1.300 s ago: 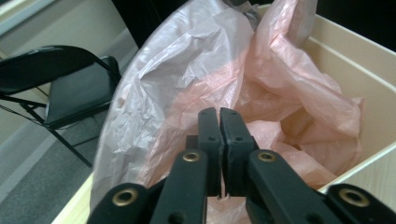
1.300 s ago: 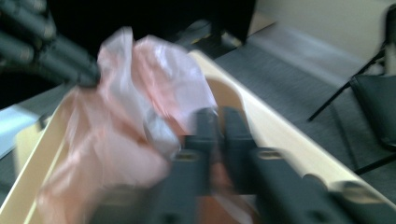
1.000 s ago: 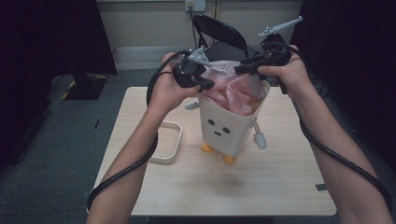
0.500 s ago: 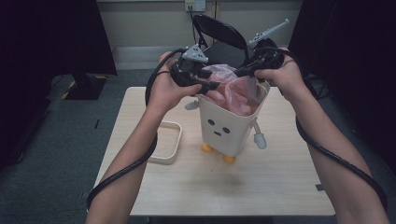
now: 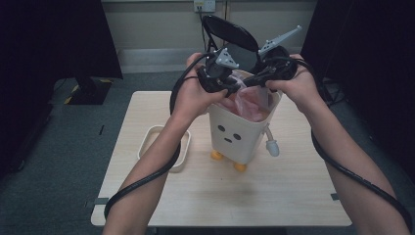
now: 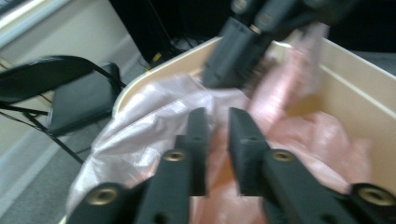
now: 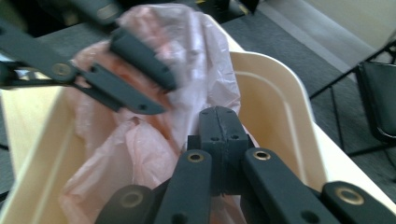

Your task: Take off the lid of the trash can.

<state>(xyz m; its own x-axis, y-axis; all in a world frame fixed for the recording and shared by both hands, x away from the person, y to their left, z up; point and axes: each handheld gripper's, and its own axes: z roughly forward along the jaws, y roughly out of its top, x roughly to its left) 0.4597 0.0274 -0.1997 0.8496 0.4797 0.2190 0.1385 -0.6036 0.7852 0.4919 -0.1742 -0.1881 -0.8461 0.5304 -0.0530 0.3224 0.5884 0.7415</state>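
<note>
Above the cream bin (image 5: 235, 139) in the high view, both grippers meet over its open mouth, where the pink bag (image 5: 249, 104) sits bunched inside; the left gripper (image 5: 240, 88) reaches in from the near-left rim, the right from the far-right.

Along the left gripper (image 6: 217, 128) view, the jaws stand slightly apart, the bag (image 6: 154, 116) just ahead of them and draped over the bin's rim.

Along the right gripper (image 7: 219, 122) view, the jaws are pressed together on a fold of bag (image 7: 187, 60) rising beyond them, probably the anchor while the left takes the film.

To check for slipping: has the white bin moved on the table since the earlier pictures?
No. The white bin keeps its place against the table's front edge.
</note>
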